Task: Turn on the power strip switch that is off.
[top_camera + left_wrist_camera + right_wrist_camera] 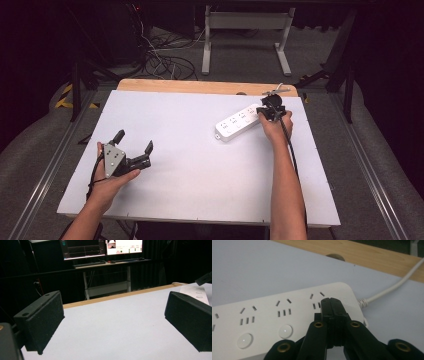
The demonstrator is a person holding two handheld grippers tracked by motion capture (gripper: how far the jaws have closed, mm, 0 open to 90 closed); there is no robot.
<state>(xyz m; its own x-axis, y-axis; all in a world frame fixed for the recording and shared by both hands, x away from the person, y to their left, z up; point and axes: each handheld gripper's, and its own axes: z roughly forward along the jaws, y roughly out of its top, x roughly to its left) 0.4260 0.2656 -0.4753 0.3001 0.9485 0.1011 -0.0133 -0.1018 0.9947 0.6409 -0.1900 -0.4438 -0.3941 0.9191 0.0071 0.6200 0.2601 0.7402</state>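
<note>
A white power strip lies slanted on the far right part of the white tabletop. In the right gripper view the power strip shows socket holes and round buttons, and its white cord leads off to the right. My right gripper is shut, its joined tips pressed together over the socket nearest the cord end, with nothing between them. My left gripper rests open near the front left of the table, jaws wide apart over bare surface. The strip's end peeks in at the right.
A wooden strip borders the table's far edge. Beyond it stands a white desk frame with cables on the floor, and monitors glow in the dark background.
</note>
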